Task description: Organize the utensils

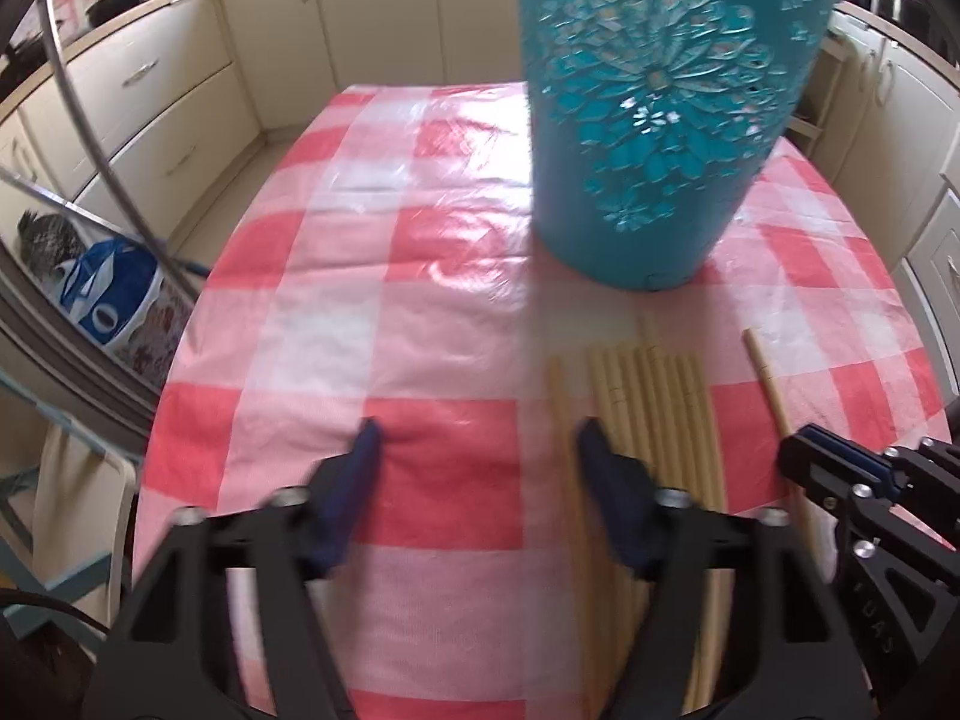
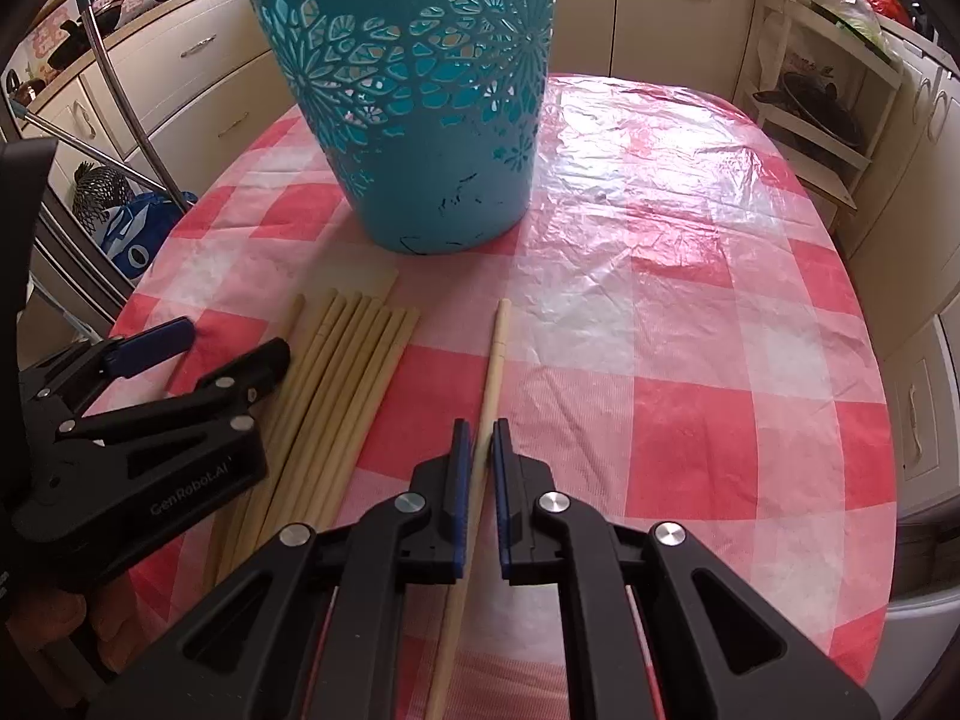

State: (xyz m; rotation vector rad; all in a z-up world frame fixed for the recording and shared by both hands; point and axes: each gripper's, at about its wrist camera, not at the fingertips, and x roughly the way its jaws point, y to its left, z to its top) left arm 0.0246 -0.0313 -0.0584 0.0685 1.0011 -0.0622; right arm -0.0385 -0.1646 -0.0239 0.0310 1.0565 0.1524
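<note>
A: The right claw (image 2: pixel 478 441) is pressed together on a single chopstick (image 2: pixel 493 354), which runs between its blue pads and sticks out ahead toward the basket.

B: And the left claw (image 1: pixel 477 441)?

A: Spread, with its fingers apart and nothing pinched. Between them there is only bare tablecloth (image 1: pixel 444 480). Its right finger (image 1: pixel 600 456) sits at the left edge of the bundle of chopsticks (image 1: pixel 654 414), over the outermost stick; I cannot tell whether it touches it.

B: Where do the chopsticks lie?

A: On the counter (image 2: pixel 690 312), which is covered with a red and white checked cloth under clear plastic film. The bundle (image 2: pixel 336 384) lies flat, the sticks side by side and roughly parallel, tips pointing at the basket. The single stick lies apart from them on the right, with a strip of cloth between.

B: The basket?

A: A teal plastic basket (image 2: pixel 420 120) with cut-out flower patterns, standing upright on the counter just beyond the tips of the sticks. From these views I can't see inside it.

B: How close are the two claws?

A: Near each other. In the right wrist view the left one (image 2: pixel 228 342) lies on the left of the bundle, the right one on the far side of it, at the lone stick.
</note>
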